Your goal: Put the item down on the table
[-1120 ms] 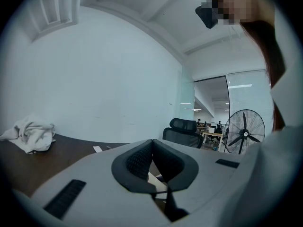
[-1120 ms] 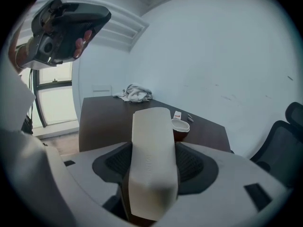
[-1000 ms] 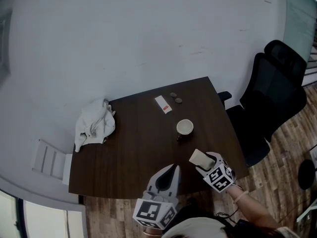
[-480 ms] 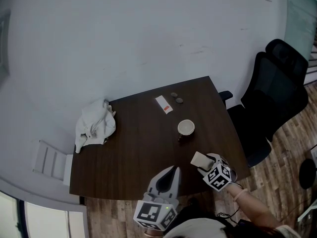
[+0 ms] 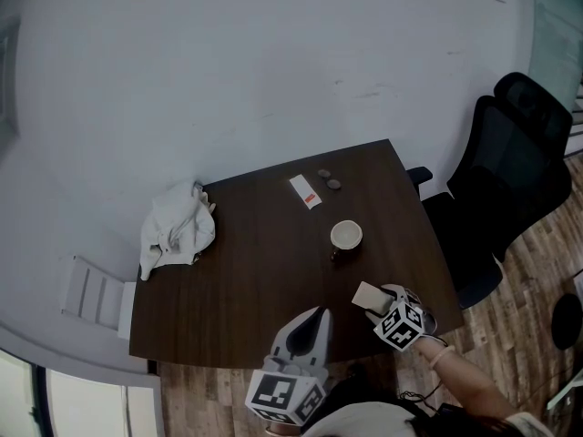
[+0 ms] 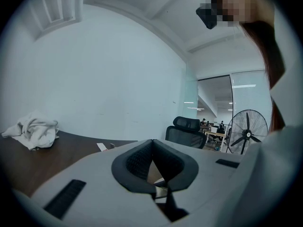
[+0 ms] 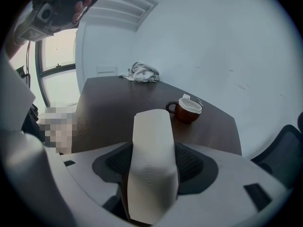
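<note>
We hold the right tool (image 5: pixel 375 300) over the near right part of the table (image 5: pixel 255 271), at about 5 o'clock from its middle. Its jaws are clamped on a white packet (image 5: pixel 367 294). In the right gripper view the packet (image 7: pixel 151 141) stands between the dark pads (image 7: pixel 191 164) and juts out past them over the dark wood. Neither view lets us tell whether it touches the table top.

The left tool (image 5: pixel 308 321) sits at 6 o'clock over the near edge, just beside the right one. In the left gripper view its jaws meet at the tips (image 6: pixel 152 148), and we see nothing gripped between them (a pale patch shows through the gap lower down, but we cannot make out what it is).

A cup (image 5: pixel 345 236), brown outside and white inside, stands upright at 12 o'clock from the packet, near but apart from it. A crumpled white cloth (image 5: pixel 178 230) lies at the table's 9 o'clock edge. A white strip with a red mark (image 5: pixel 306 191) lies near the far edge at 1 o'clock, with two small round things (image 5: pixel 329 178) just beside it. A black office chair (image 5: pixel 510 171) stands off the table at 3 o'clock.
</note>
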{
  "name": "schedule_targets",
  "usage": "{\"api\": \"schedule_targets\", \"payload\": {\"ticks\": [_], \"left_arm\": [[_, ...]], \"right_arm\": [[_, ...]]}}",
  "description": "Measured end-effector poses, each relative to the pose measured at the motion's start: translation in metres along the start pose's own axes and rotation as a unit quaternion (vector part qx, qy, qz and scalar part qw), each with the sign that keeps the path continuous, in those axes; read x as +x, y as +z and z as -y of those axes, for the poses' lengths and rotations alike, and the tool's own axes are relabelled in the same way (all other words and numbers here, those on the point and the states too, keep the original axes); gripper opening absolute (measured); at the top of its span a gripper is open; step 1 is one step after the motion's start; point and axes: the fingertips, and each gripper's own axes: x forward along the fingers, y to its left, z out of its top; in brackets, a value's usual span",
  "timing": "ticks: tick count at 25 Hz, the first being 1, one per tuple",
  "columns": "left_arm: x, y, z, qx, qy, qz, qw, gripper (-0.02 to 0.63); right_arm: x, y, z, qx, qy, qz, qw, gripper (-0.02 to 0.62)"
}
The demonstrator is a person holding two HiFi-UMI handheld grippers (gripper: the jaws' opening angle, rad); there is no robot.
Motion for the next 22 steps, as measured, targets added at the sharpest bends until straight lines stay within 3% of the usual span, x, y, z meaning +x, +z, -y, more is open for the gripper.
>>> {"api": "schedule_targets", "payload": {"ticks": [22], "left_arm": [[0.01, -0.009, -0.009, -0.01, 0.007, -0.012, 0.9999, 0.018]], "right_arm": [[0.034, -0.015, 0.0, -0.007, 0.039, -0.044, 0.998, 0.285]]}}
